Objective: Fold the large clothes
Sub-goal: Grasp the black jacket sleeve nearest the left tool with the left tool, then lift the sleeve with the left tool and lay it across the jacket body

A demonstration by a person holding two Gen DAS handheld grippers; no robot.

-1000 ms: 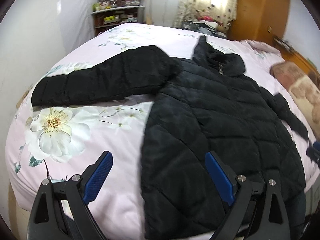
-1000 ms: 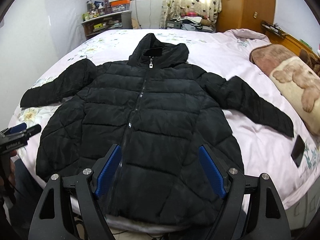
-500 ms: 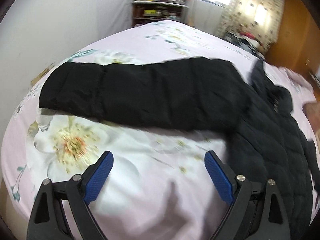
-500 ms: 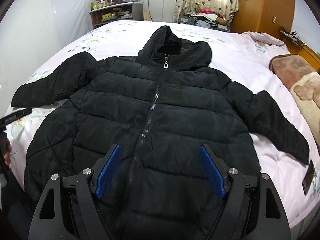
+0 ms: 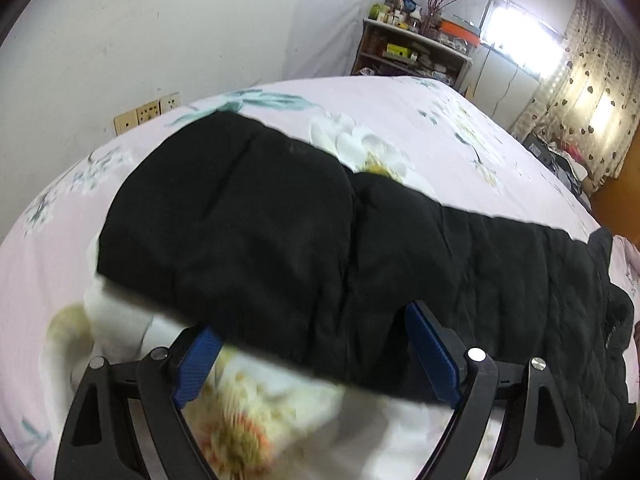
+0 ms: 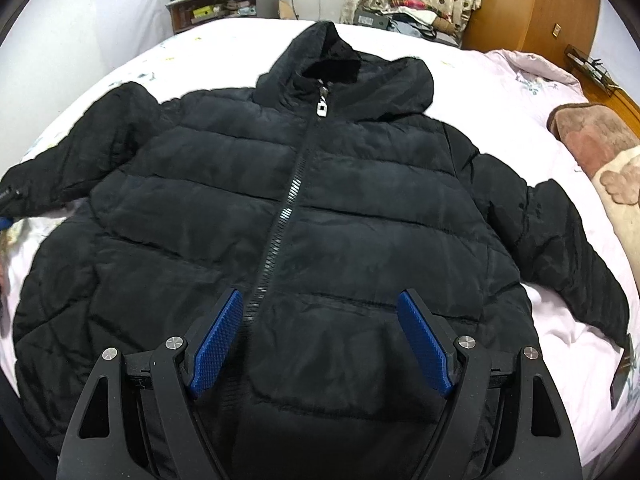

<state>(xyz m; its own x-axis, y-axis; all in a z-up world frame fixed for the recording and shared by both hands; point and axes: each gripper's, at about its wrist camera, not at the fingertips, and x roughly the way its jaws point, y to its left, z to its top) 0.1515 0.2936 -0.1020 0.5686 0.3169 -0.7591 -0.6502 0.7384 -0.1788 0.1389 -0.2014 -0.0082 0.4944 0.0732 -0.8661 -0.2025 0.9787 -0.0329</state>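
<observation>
A black hooded puffer jacket [image 6: 360,200] lies face up and zipped on the bed, both sleeves spread out. In the left wrist view its left sleeve [image 5: 240,220] stretches across the flowered pink sheet [image 5: 400,112]. My left gripper [image 5: 310,320] hovers at the sleeve's near edge. Its jaws are closing, with the sleeve's edge between the blue pads [image 5: 430,350] and no pad pressing on it. My right gripper [image 6: 320,294] is open above the jacket's lower front, just right of the zipper [image 6: 288,208], with nothing gripped.
A white wall with sockets [image 5: 146,114] runs close along the bed's left side. A cluttered shelf [image 5: 416,52] stands beyond the bed's far corner. A brown plush blanket [image 6: 596,136] lies at the right, and a wooden wardrobe [image 6: 532,4] stands behind it.
My left gripper swung left from the jacket's hem to the outstretched sleeve and dropped closer to it. My right gripper moved forward and lower over the jacket's front.
</observation>
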